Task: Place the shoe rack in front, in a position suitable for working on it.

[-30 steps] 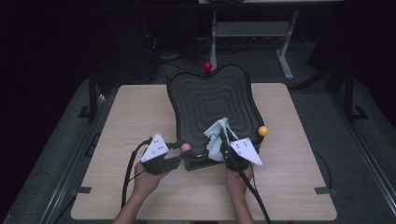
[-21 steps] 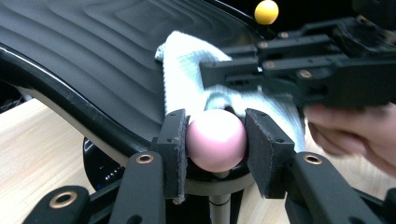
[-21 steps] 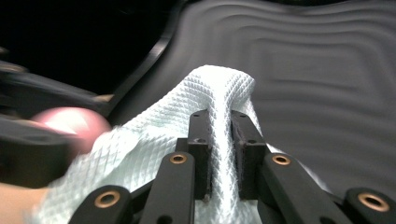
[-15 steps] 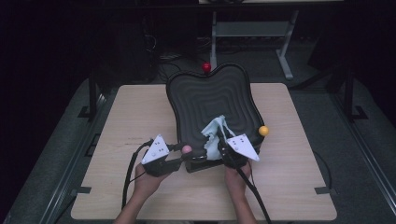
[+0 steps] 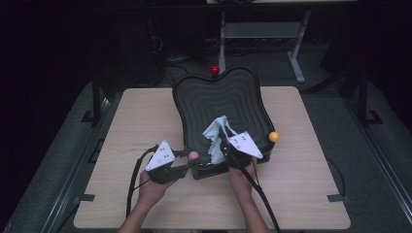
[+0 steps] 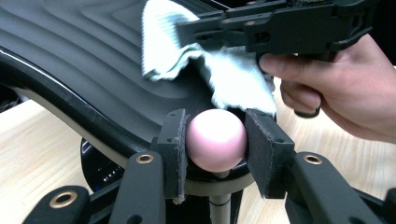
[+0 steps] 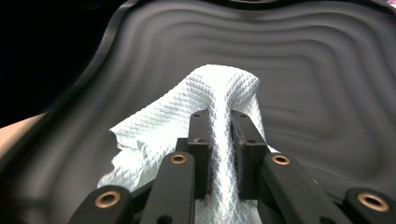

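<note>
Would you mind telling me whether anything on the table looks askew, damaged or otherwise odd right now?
Nothing looks damaged or spilled. The black ridged tray sits turned at an angle to the table edges. The left gripper clamps its pink ball, and the right gripper pinches a bunched white cloth on the tray, which fits a wiping job.

A pale blue-white waffle-weave cloth is pinched between the two black jaws of the right gripper, the pads being pressed together on a raised fold. The remaining cloth is draped down to the lower left, touching a black ridged tray. Concentric wavy ridges are seen across the tray's surface. A strip of light wooden table is seen beyond the tray's left rim.
</note>
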Action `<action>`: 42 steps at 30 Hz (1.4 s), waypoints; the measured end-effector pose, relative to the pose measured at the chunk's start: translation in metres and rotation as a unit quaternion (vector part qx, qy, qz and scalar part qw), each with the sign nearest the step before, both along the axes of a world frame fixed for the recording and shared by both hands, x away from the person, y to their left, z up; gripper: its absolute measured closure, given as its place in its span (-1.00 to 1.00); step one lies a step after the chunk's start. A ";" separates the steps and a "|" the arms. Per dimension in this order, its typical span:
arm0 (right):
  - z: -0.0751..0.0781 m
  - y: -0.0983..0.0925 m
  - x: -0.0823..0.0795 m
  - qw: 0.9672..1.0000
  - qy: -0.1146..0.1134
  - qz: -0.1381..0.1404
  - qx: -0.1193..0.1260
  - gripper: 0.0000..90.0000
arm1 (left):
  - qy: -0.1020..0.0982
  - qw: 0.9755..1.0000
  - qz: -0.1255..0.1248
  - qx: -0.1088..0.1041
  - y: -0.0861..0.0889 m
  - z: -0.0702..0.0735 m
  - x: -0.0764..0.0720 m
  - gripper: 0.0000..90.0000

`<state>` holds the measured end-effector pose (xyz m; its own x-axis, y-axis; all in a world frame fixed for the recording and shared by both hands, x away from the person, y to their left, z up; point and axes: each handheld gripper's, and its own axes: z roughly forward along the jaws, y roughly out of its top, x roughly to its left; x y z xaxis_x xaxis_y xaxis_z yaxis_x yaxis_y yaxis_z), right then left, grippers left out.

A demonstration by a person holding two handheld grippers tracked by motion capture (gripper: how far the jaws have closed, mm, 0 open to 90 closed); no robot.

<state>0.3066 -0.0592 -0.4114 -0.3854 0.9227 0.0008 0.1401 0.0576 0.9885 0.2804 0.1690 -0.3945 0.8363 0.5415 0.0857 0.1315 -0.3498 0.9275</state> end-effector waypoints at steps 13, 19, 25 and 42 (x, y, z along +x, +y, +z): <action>0.012 0.004 0.014 1.000 0.013 0.001 -0.026 0.78 | 0.002 1.000 -0.001 -0.001 0.000 0.000 0.001 0.34; 0.016 0.020 0.013 0.997 0.010 0.038 -0.064 0.77 | 0.002 1.000 -0.002 -0.002 0.001 0.000 0.001 0.34; 0.023 0.003 0.027 0.999 0.030 0.000 -0.034 0.77 | 0.002 1.000 -0.003 -0.002 0.001 0.000 0.001 0.34; 0.037 0.036 0.033 0.995 0.041 0.041 -0.083 0.75 | 0.005 1.000 -0.006 -0.004 0.003 0.000 0.003 0.34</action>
